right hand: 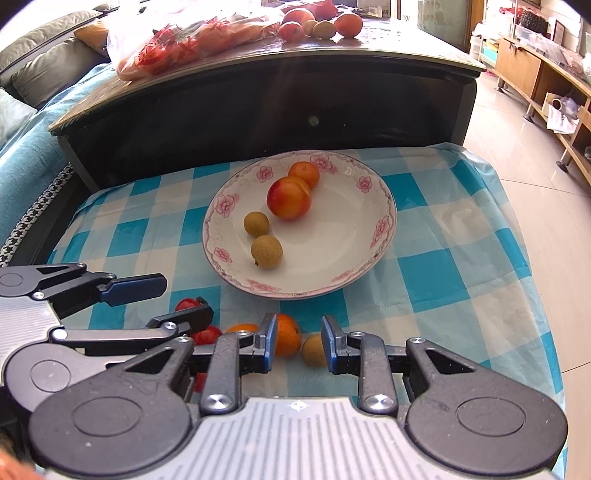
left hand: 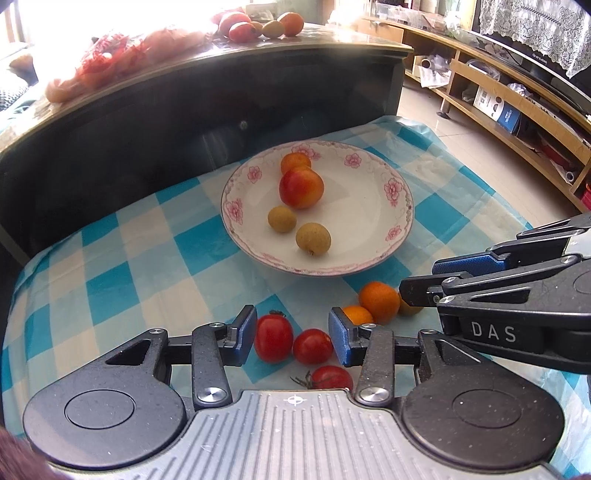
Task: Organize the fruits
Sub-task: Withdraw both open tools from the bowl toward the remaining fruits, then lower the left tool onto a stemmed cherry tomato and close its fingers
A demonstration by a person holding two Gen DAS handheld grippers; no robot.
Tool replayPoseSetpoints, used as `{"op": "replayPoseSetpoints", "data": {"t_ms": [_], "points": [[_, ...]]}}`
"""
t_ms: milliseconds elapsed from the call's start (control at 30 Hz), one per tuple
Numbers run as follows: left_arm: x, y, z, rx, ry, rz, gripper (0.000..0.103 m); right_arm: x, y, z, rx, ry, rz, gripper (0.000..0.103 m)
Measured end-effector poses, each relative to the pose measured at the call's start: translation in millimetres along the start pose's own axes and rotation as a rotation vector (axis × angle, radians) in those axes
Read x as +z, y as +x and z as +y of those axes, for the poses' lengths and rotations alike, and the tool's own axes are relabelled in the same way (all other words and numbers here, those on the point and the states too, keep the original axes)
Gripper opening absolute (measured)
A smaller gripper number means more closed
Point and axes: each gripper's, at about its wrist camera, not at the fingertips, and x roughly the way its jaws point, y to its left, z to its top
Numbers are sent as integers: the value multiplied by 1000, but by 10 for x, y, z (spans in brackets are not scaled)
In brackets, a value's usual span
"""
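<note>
A floral white plate [left hand: 369,236] [right hand: 332,258] on the checked cloth holds a red-yellow plum [left hand: 301,187] [right hand: 289,198], a small orange [left hand: 294,161] [right hand: 304,173] and two brown longans [left hand: 312,238] [right hand: 266,251]. In front of the plate lie three cherry tomatoes [left hand: 274,338], two small oranges [left hand: 379,301] [right hand: 286,334] and a longan [right hand: 314,350]. My left gripper [left hand: 293,338] is open, with two tomatoes between its fingers. My right gripper [right hand: 298,343] is open, around an orange and the loose longan. It also shows in the left wrist view [left hand: 421,286].
A dark cabinet [left hand: 184,122] stands behind the cloth, with bagged fruit [right hand: 177,48] and loose fruit [left hand: 258,26] on its top. Wooden shelves [left hand: 517,92] and tiled floor lie to the right. A sofa [right hand: 37,55] is at the left.
</note>
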Motion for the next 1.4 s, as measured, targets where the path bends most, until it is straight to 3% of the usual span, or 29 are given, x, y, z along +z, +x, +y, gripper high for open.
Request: {"op": "replayPoseSetpoints", "data": {"t_ms": [600,933,1067,1400], "points": [[-192,-7,-86,-2,2,39,49,-244,8,40,-13,6,62,30],[-252,41,-96,-13,-6,57,53,-294,29,26,-8,5,89,30],[-271,95,-76,-26,-26,74,57,-313,52,3,-11,5,97,32],[-285,229,-41,-42,-74,105,54,-282,60,-176,-24,51,96,34]]}}
